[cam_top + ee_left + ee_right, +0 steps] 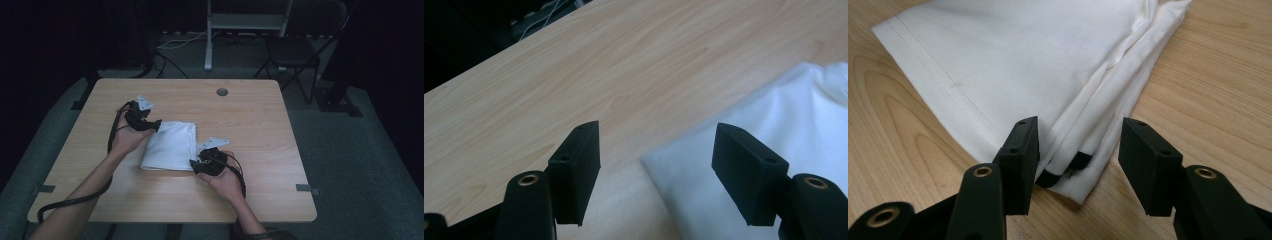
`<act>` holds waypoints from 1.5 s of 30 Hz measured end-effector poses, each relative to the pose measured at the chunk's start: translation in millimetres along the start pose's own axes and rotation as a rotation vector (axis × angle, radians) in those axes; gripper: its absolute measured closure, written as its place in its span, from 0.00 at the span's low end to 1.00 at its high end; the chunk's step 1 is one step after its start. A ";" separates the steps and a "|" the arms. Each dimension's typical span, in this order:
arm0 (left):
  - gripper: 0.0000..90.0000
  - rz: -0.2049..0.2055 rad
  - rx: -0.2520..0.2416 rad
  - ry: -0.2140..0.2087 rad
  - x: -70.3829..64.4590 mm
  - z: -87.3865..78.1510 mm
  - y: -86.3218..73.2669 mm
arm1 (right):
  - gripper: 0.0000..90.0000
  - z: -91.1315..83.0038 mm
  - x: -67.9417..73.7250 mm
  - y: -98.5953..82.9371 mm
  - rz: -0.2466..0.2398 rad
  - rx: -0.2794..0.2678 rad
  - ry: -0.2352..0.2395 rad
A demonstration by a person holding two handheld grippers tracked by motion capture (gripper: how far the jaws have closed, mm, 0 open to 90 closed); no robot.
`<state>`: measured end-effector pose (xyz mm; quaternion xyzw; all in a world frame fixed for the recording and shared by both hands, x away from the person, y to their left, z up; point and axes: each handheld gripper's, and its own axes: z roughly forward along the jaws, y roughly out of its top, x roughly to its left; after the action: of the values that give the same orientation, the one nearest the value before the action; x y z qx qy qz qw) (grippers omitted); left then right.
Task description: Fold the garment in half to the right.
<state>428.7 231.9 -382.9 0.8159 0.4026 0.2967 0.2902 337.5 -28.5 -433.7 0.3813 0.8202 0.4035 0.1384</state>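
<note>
My right gripper (pixel 1078 150) stands with its jaws apart, straddling the near right corner of the folded white cloth (pixel 1038 65), where stitched hems and stacked layers meet; a small dark patch shows under that corner's edge. My left gripper (pixel 656 150) is also spread wide, its jaws astride the cloth's far left corner. The cloth lies flat near the middle of the wooden tabletop (pixel 250 125), slightly toward the left edge. No label or writing can be read on it.
</note>
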 end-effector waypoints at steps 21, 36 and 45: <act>0.38 0.027 -0.056 -0.118 -35.8 -47.9 -69.1 | 0.55 6.7 3.1 3.5 0.019 0.000 -0.017; 0.38 0.023 -0.010 -0.092 -34.0 -24.1 -65.1 | 0.55 16.5 0.0 10.7 0.037 -0.002 -0.042; 0.38 -0.002 0.004 -0.080 -28.8 -9.8 -60.3 | 0.55 20.4 0.9 13.5 0.046 -0.003 -0.054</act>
<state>378.0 240.9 -426.7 0.8272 0.3921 0.2627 0.3047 354.7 -11.4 -436.3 0.4107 0.8064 0.3975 0.1515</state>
